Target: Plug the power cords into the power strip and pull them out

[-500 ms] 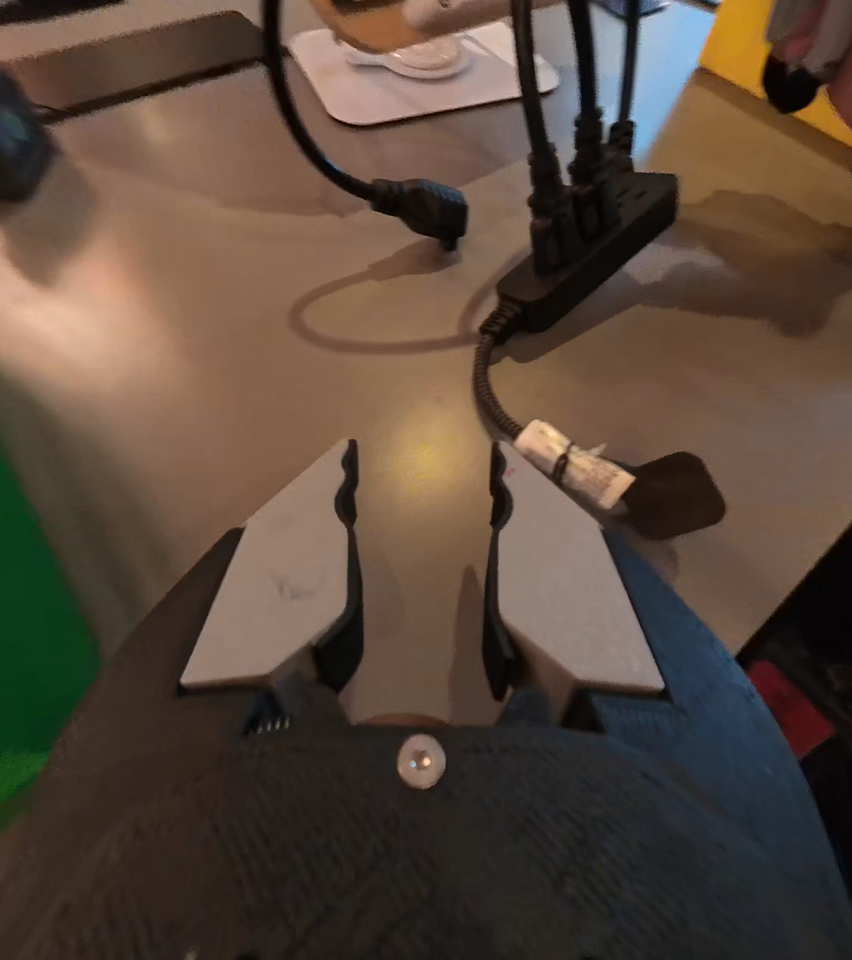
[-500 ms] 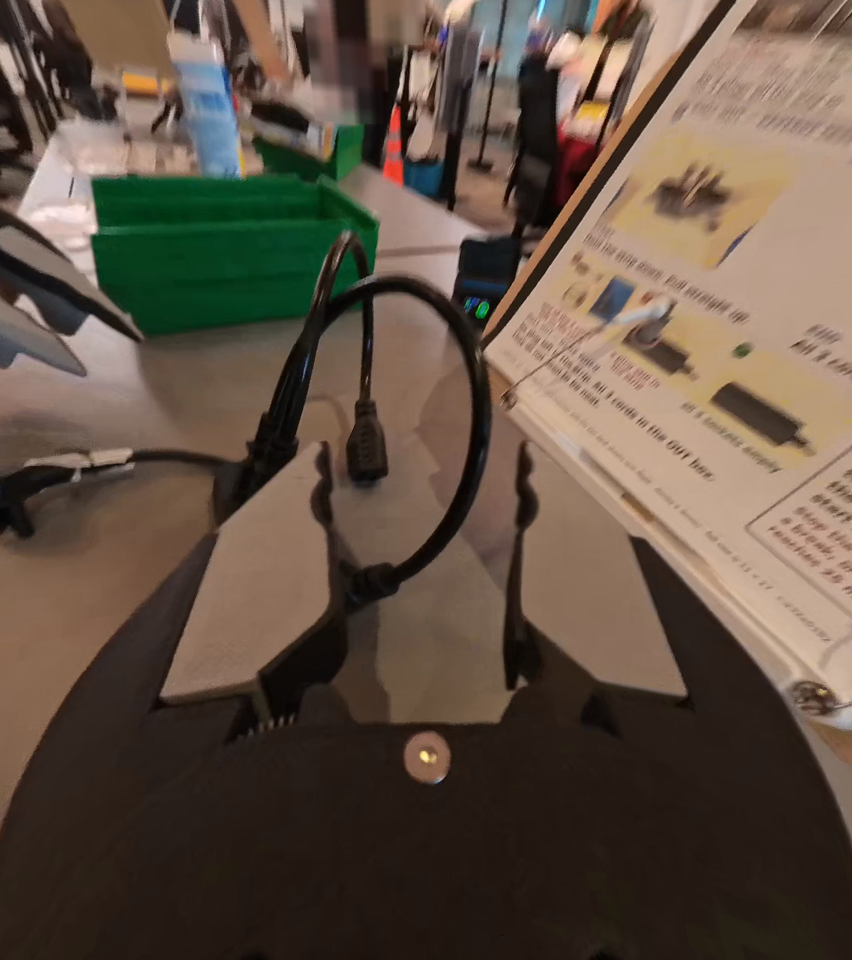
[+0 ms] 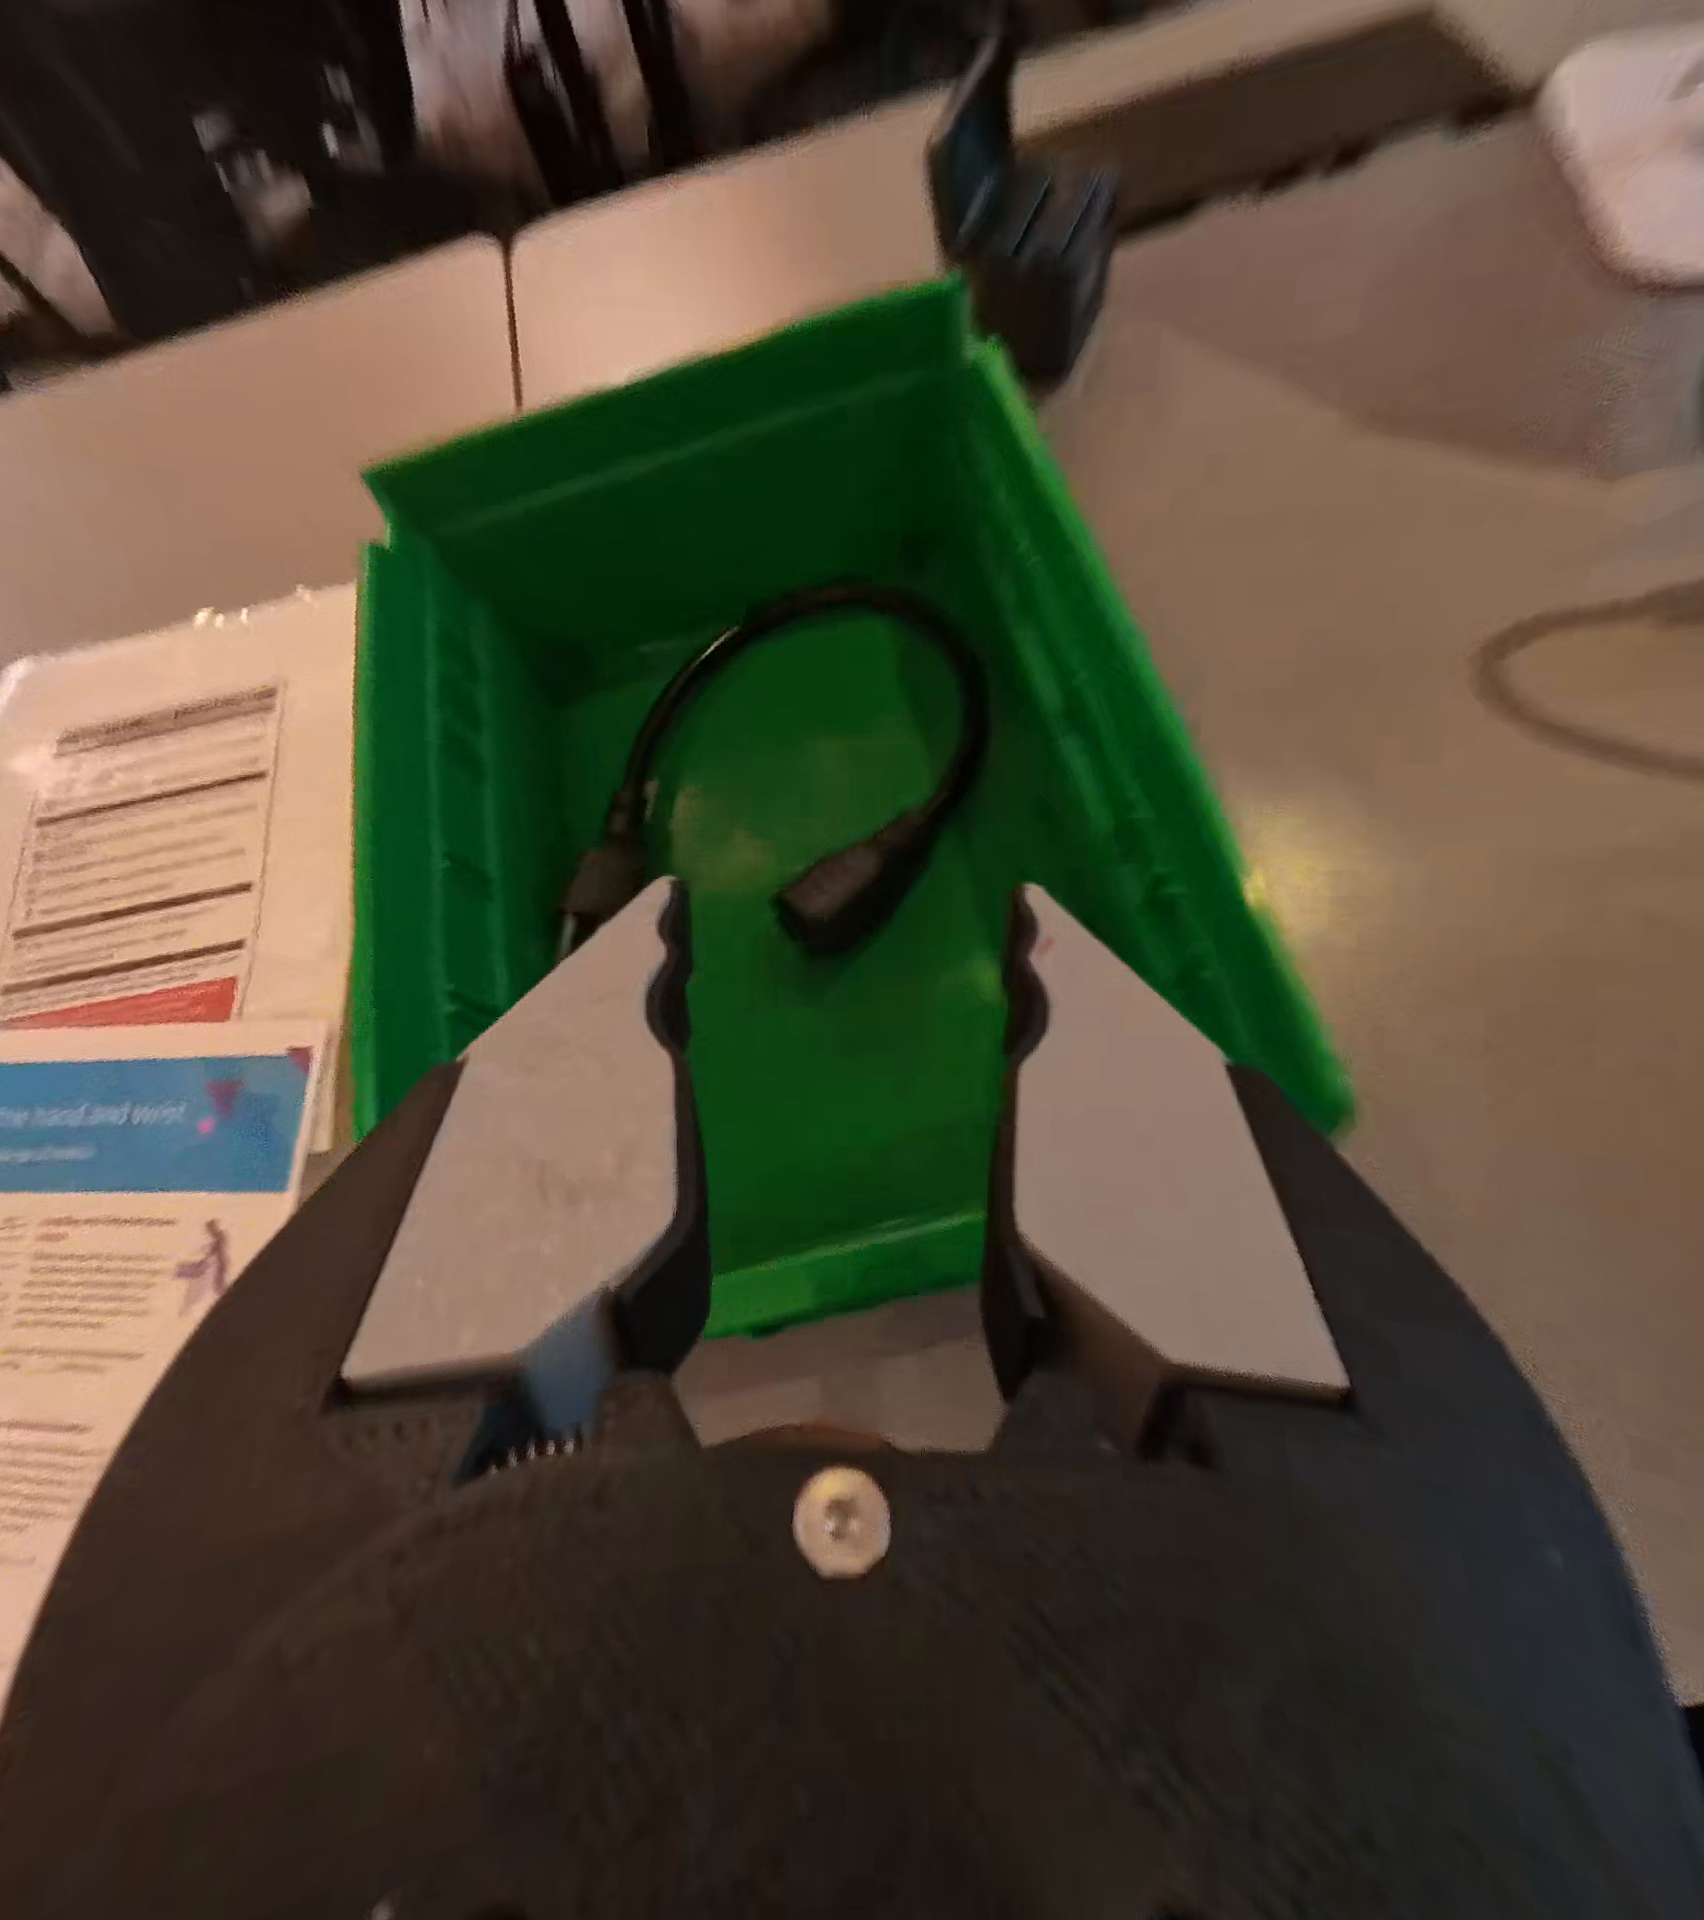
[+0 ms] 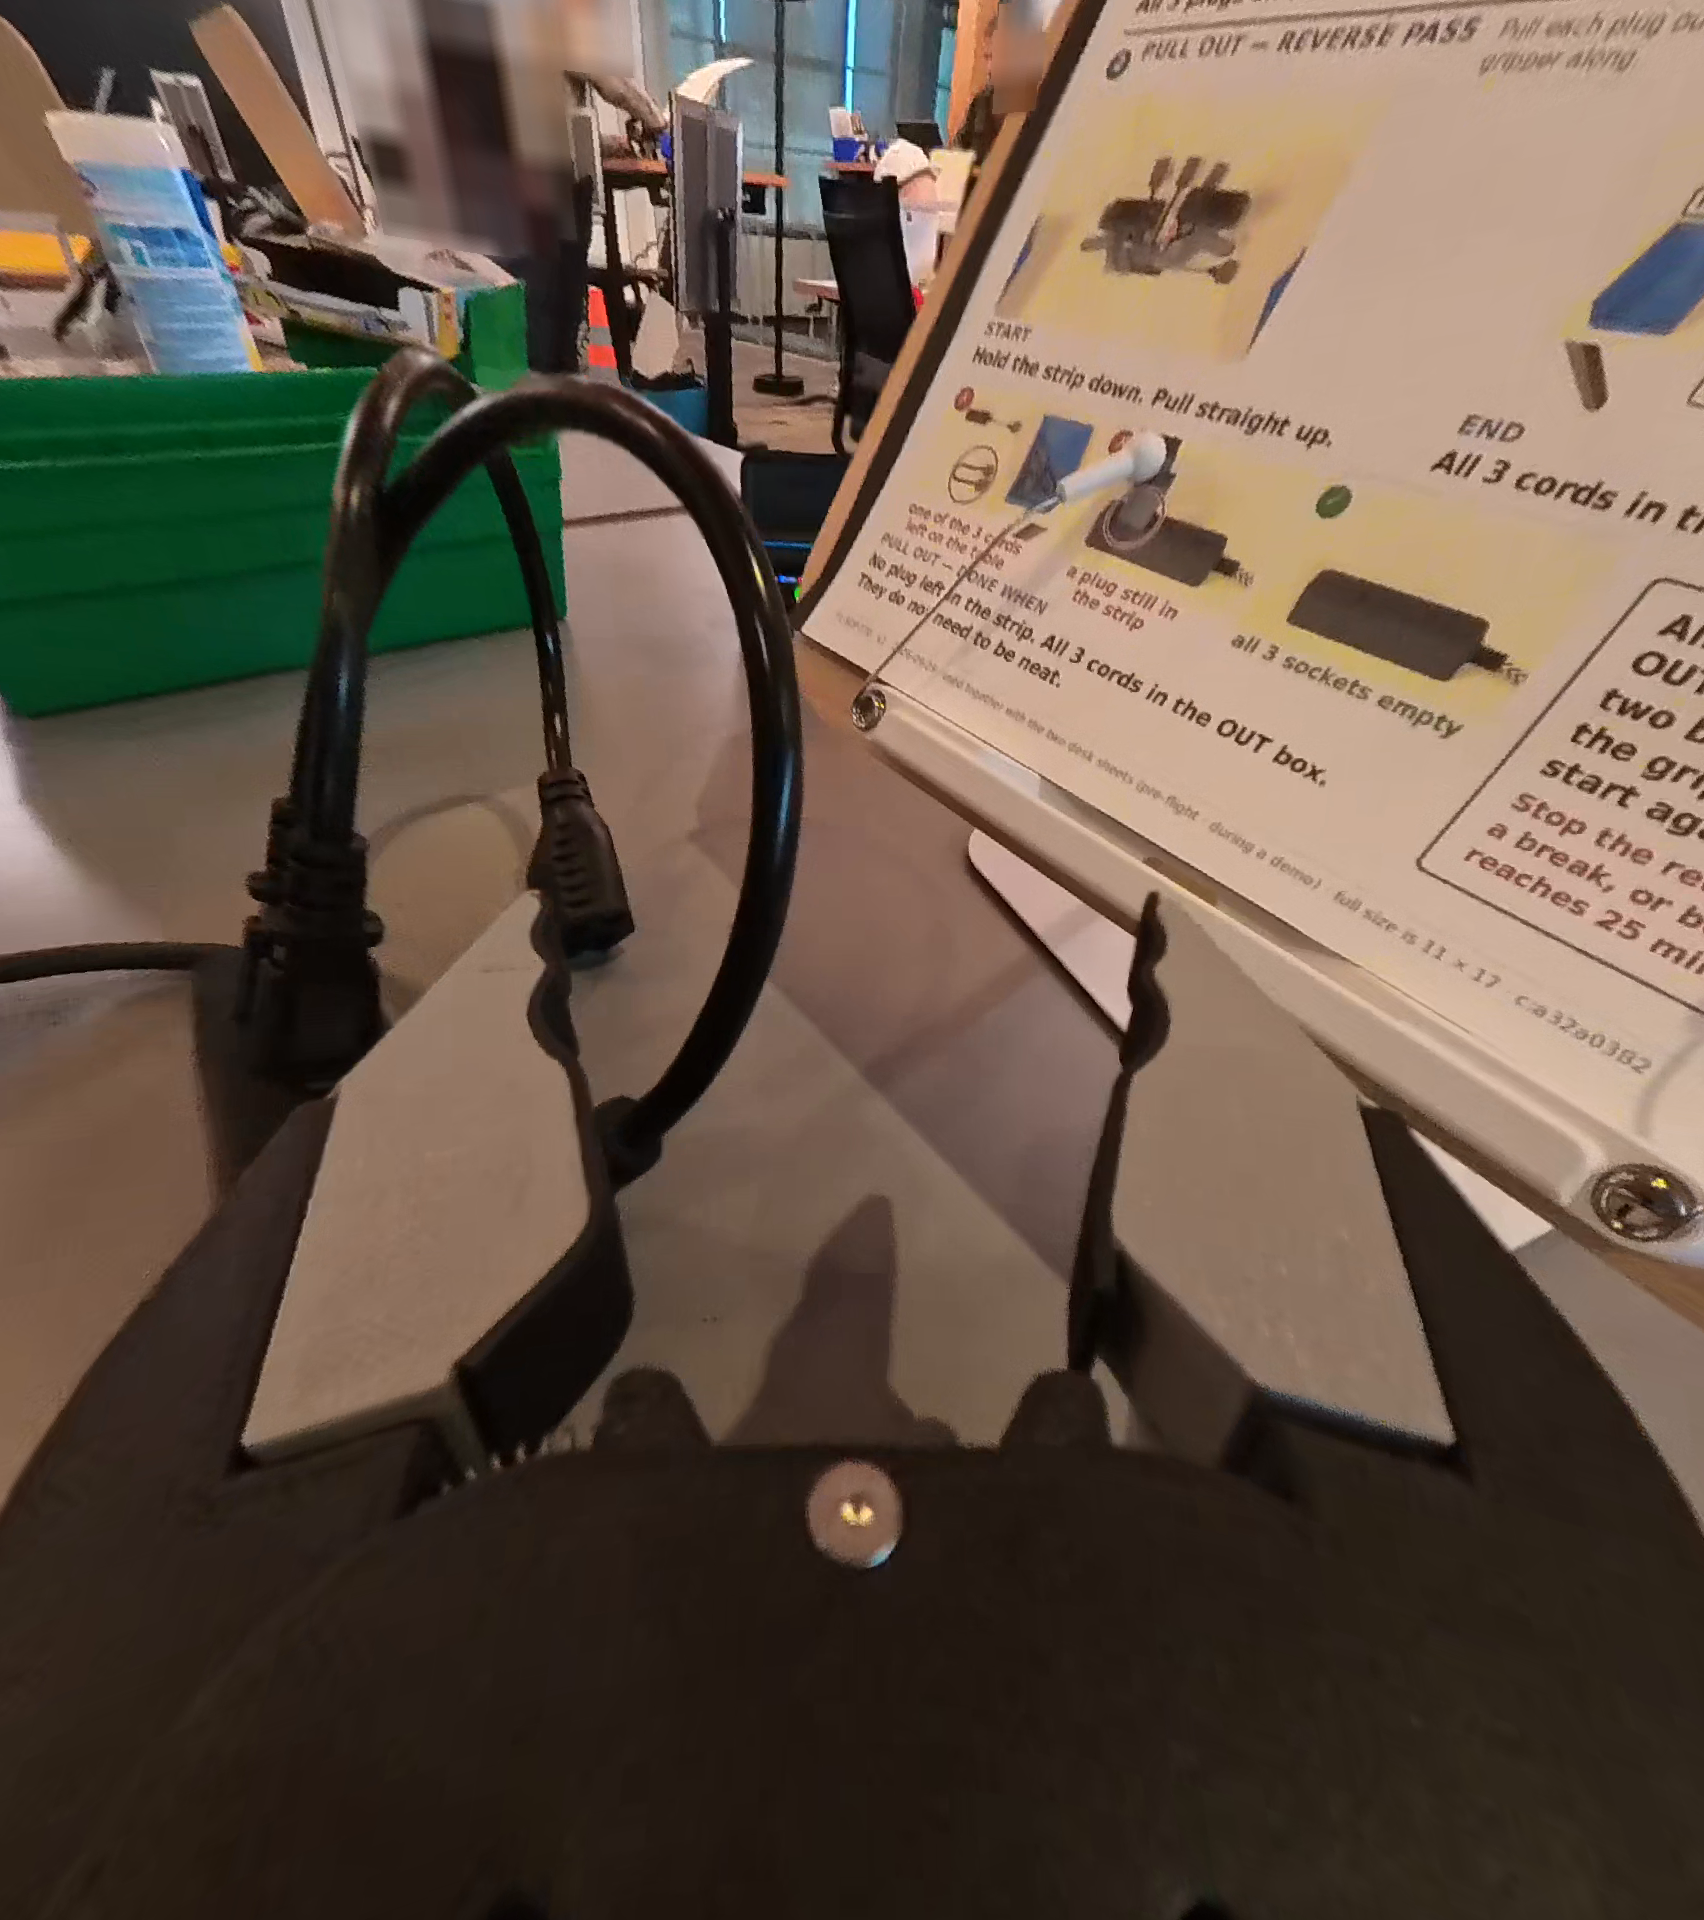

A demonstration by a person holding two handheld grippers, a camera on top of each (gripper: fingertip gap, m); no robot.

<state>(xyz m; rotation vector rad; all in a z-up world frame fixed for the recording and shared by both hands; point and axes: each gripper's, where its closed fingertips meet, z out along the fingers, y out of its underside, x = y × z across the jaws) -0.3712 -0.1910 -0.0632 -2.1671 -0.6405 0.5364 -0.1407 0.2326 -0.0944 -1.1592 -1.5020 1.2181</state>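
1. We're looking down our left claw (image 3: 843, 914) into the green bin (image 3: 1118, 665), our landmark, which sits on the counter (image 3: 1450, 935). The claw's fingers (image 3: 599, 997) are spread apart above the bin with nothing between them.
2. Inside the bin lies one short black cord (image 3: 952, 727), curled in a loop, one plug end close to the bin's left wall and partly hidden behind our left finger, the other end lying on the floor of the bin just ahead of the fingertips. Neither finger touches it.
3. Left of the bin, printed sheets (image 3: 100, 935) lie flat on the counter; the whole view is blurred.
4. Over to our right claw (image 4: 843, 935): its jaws are spread wide, and nothing is gripped.
5. Here the green bin (image 4: 204, 540) stands far back on the left. Nearer us than the bin sits the black power strip (image 4: 224, 1049), with plugs (image 4: 308, 935) standing in it.
6. A looped cord (image 4: 765, 727) rises from a plug beside our left finger, arching high above the strip, and its free end (image 4: 578, 873) hangs just above the counter.
7. Right of the bin, a slanted instruction board (image 4: 1347, 520) fills that side of the view.
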